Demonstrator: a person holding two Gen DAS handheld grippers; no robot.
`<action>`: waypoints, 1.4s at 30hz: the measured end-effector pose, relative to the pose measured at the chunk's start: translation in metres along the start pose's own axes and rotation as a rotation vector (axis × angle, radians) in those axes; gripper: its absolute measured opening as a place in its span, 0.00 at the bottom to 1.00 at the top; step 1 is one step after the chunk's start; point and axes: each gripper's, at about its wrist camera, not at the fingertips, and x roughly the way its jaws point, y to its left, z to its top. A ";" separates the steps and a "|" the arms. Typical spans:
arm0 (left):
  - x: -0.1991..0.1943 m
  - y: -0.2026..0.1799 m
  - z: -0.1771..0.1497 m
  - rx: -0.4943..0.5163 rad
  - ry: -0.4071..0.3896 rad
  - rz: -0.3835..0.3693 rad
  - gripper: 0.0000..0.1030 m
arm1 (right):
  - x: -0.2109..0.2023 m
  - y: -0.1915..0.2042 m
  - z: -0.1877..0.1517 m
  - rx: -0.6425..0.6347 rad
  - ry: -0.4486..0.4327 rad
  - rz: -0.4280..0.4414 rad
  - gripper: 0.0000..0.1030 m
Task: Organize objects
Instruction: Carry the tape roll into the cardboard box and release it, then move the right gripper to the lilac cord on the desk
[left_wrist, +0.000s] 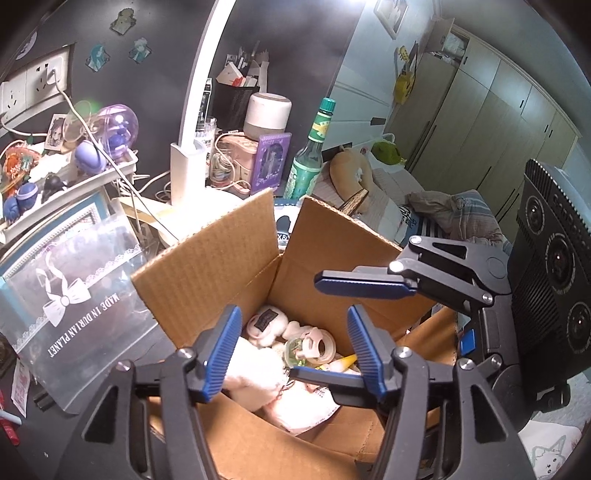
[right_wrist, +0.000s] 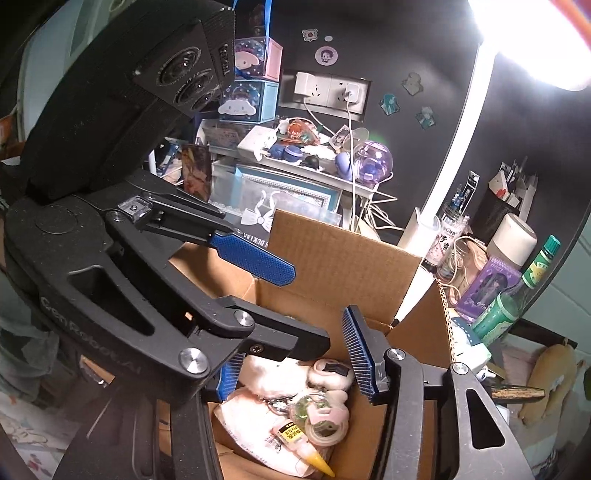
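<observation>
Both grippers tilt down over the open cardboard box (left_wrist: 229, 258). The left gripper (left_wrist: 293, 354) and the right gripper (right_wrist: 291, 354) hang with fingers spread, grasping nothing. A plush toy (left_wrist: 266, 325), tape roll (right_wrist: 325, 424) and glue tube (right_wrist: 306, 446) lie inside; a green bottle (left_wrist: 306, 162) stands at 12 o'clock beyond.

Dark desk (left_wrist: 44, 413), cardboard box (left_wrist: 221, 254), green bottle (left_wrist: 308, 158), white lamp (left_wrist: 186, 173)

One cardboard box (left_wrist: 207, 266), one green bottle (left_wrist: 308, 158), one yellow-tipped tube (right_wrist: 308, 448), three wall stickers.
</observation>
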 end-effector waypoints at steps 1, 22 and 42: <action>0.001 0.000 0.000 0.001 0.000 0.002 0.58 | 0.000 0.000 0.000 0.003 0.002 0.001 0.45; -0.082 0.024 -0.045 -0.030 -0.128 0.094 0.72 | -0.010 0.062 0.024 -0.085 -0.067 0.038 0.45; -0.195 0.155 -0.233 -0.431 -0.185 0.411 0.73 | 0.131 0.262 0.027 -0.205 0.076 0.426 0.45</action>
